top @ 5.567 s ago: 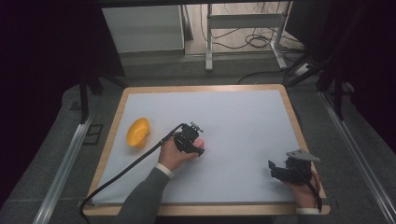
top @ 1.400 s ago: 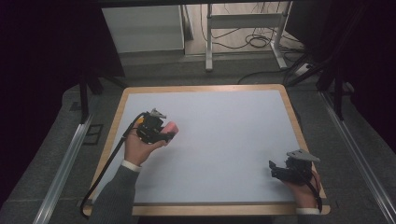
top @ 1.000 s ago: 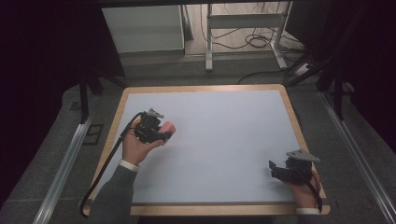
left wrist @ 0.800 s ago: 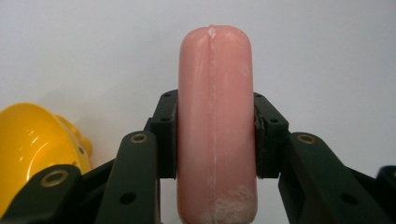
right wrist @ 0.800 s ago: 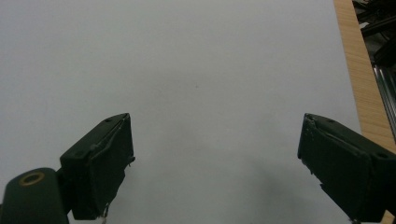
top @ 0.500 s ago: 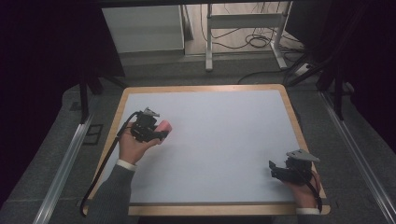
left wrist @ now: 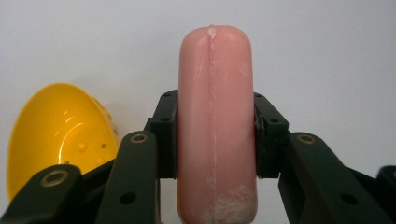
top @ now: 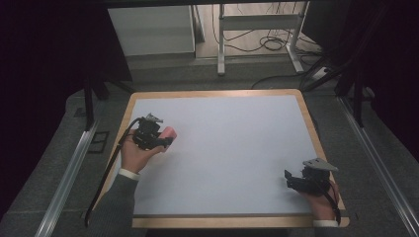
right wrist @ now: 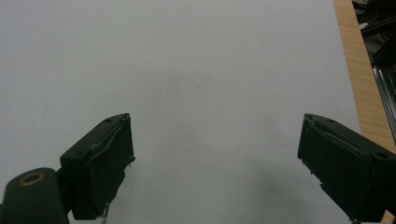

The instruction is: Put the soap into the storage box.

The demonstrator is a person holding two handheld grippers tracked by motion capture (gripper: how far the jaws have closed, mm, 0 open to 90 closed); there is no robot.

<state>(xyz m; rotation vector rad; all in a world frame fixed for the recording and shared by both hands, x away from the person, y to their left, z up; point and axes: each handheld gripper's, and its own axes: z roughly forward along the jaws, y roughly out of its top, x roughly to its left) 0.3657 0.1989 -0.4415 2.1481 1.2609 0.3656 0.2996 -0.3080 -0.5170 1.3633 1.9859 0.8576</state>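
Observation:
A pink sausage-shaped piece (left wrist: 215, 126) stands upright between the jaws of my left gripper (left wrist: 215, 140), which is shut on its middle. A yellow cup-like shell (left wrist: 56, 135) with small holes lies on its side just behind and left of the jaws. From above, the left gripper (top: 159, 137) hovers near the board's left side with the pink piece (top: 169, 132) sticking out to the right; the hand hides the yellow shell there. My right gripper (top: 292, 180) rests near the front right corner, and in its own view the right gripper (right wrist: 215, 158) is open wide over bare white surface.
The white board (top: 232, 148) has a wooden rim (top: 309, 123); that rim (right wrist: 357, 79) runs close to the right gripper's right jaw. Metal rails flank the table, and a cable trails from the left gripper off the front left.
The left hand has carried the pink piece from the board's middle to the left side, over where the yellow shell lay, and edged slightly farther back. The right gripper has stayed put.

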